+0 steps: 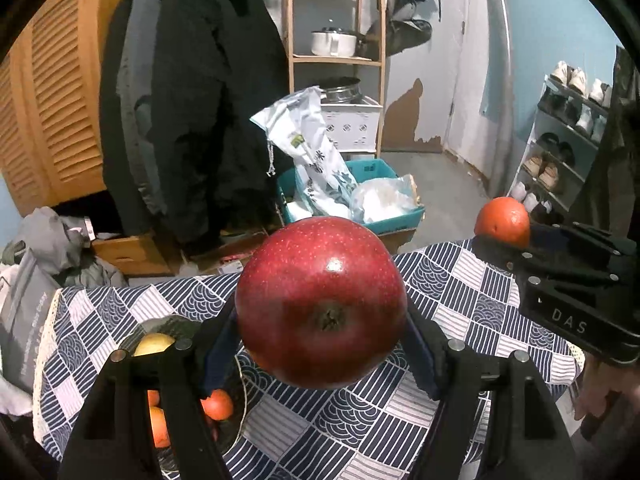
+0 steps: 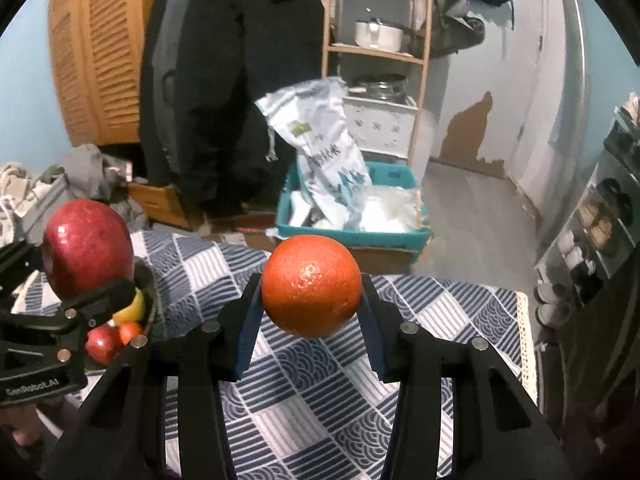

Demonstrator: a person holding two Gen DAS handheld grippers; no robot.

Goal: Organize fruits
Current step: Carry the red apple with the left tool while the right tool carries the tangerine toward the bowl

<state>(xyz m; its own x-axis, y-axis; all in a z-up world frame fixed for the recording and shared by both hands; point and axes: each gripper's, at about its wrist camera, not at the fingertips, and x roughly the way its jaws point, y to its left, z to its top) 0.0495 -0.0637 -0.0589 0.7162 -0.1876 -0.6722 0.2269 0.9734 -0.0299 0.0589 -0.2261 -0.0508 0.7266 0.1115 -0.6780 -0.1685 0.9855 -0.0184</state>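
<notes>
My left gripper (image 1: 322, 320) is shut on a big red apple (image 1: 322, 304) and holds it above the table; the apple also shows at the left of the right wrist view (image 2: 86, 246). My right gripper (image 2: 312, 292) is shut on an orange (image 2: 312, 286), held above the blue patterned tablecloth (image 2: 304, 392); the orange also shows in the left wrist view (image 1: 503, 221). A dark bowl (image 2: 149, 280) on the table's left holds a yellow fruit (image 2: 132, 308), a small red apple (image 2: 102, 344) and small oranges (image 1: 218, 404).
Beyond the table's far edge stand a teal bin (image 1: 376, 168) with bags, a wooden shelf (image 1: 336, 60) with pots, hanging dark coats (image 1: 192, 100) and a shoe rack (image 1: 568, 140) on the right. Clothes are piled at the left (image 1: 52, 232).
</notes>
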